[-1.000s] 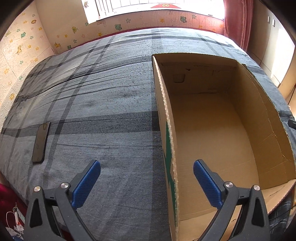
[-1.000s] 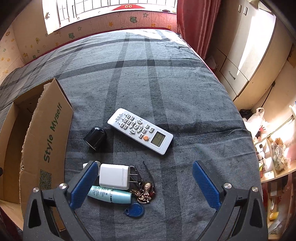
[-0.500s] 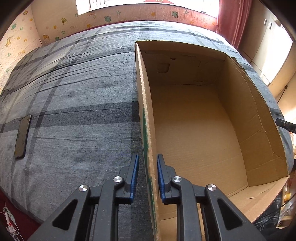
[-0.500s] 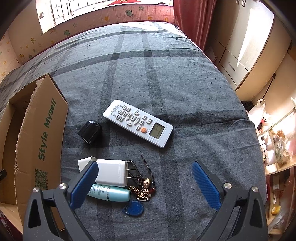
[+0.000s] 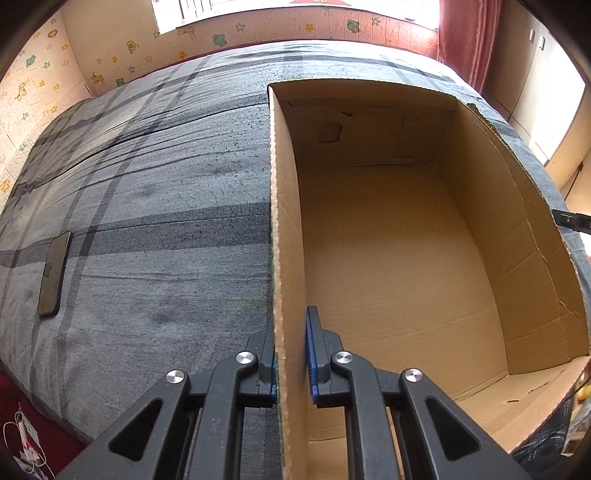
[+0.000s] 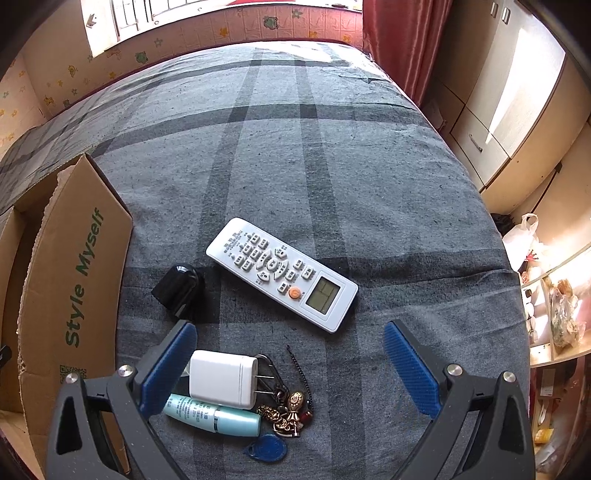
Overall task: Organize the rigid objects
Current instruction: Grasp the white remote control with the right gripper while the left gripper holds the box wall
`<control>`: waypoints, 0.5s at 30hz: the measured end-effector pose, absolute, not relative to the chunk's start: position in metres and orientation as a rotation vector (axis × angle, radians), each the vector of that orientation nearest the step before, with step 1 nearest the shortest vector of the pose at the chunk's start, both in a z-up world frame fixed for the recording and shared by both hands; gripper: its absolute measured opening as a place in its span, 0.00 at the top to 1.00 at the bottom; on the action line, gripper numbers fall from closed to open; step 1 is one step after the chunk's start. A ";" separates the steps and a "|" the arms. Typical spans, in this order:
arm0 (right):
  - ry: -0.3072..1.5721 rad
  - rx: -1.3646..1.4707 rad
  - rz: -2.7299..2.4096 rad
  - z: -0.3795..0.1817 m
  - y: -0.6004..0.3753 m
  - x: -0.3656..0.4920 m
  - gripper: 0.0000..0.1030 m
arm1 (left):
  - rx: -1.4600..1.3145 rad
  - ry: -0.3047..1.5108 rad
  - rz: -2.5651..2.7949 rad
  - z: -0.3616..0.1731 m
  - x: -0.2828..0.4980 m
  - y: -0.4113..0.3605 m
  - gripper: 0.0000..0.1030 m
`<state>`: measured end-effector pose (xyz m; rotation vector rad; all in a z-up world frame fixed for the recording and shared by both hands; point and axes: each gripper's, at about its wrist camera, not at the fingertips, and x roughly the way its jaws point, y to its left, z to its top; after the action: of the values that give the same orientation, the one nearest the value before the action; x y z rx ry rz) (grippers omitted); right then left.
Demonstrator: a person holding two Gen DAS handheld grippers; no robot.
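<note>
The left wrist view looks forward and down along its hand-held gripper (image 5: 291,354), very close to the cardboard box (image 5: 406,258) that fills the right of the frame. The right wrist view looks down over the bed (image 6: 332,147) from somewhat higher. Both share the bed, the box (image 6: 74,266) at left, and probably the same window wall (image 6: 221,29) along the top.

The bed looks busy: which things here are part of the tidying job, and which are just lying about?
Part of the job:
cardboard box, clamped at its wall by the left gripper
remote control
black cap
white charger
teal tube
keychain
open right gripper

Just lying about:
phone
plastic bag
red curtain
</note>
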<state>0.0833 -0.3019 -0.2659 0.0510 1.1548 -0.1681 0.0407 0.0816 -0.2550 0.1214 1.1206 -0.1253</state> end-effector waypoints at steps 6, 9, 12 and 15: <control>1.201 0.049 -0.086 -0.282 -0.314 0.110 0.00 | 0.116 1.124 -0.123 -0.254 0.040 0.081 0.89; 1.246 0.049 -0.028 -0.293 -0.320 0.124 0.00 | 0.119 1.125 -0.124 -0.254 0.041 0.081 0.89; 1.279 0.042 0.009 -0.303 -0.326 0.138 0.00 | 0.121 1.126 -0.121 -0.254 0.041 0.081 0.89; 1.308 -0.012 0.055 -0.312 -0.324 0.148 0.01 | 0.131 1.130 -0.120 -0.255 0.043 0.080 0.89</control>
<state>0.1483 -0.3236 -0.3116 -0.0123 1.3081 0.0549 0.0426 0.0799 -0.2550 0.1308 1.1303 -0.1197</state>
